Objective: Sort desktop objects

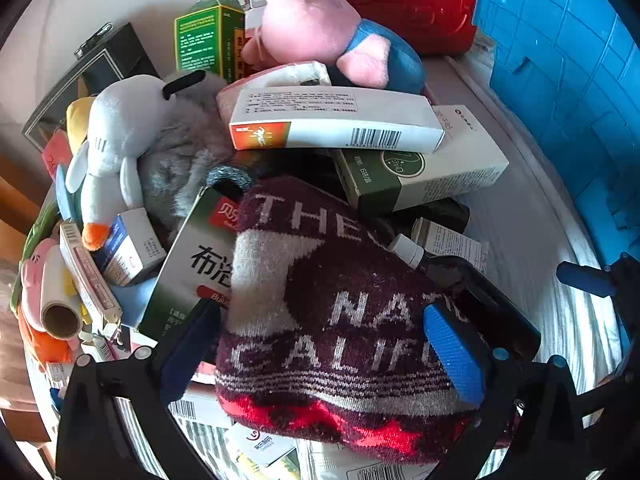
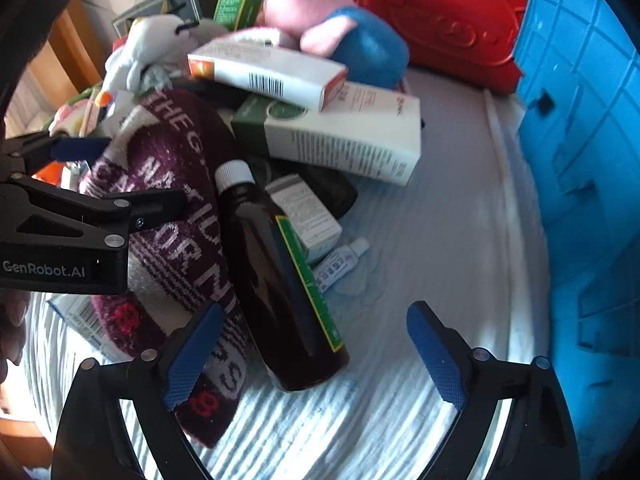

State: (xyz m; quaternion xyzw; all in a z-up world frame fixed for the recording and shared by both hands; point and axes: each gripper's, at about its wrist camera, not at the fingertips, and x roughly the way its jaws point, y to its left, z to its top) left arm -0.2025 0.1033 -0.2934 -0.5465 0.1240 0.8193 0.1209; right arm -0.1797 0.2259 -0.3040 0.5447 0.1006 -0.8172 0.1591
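A maroon knit hat (image 1: 320,320) with white lettering lies on a heap of boxes and toys. My left gripper (image 1: 322,348) stands wide open around it, a blue pad at each side, and the cloth does not look squeezed. In the right wrist view the same left gripper (image 2: 140,176) straddles the hat (image 2: 168,152). A dark brown bottle (image 2: 276,280) with a white cap lies on its side next to the hat. My right gripper (image 2: 314,360) is open, with the bottle's base between its pads and touching neither. One right finger (image 1: 584,276) shows at the edge of the left wrist view.
Behind lie a white medicine box (image 1: 336,120), a green-and-white box (image 1: 420,176), a pink plush pig (image 1: 320,28) and a white plush goose (image 1: 120,140). A red case (image 2: 440,20) and a blue crate (image 2: 580,160) stand on the right. Striped cloth (image 2: 400,420) covers the surface.
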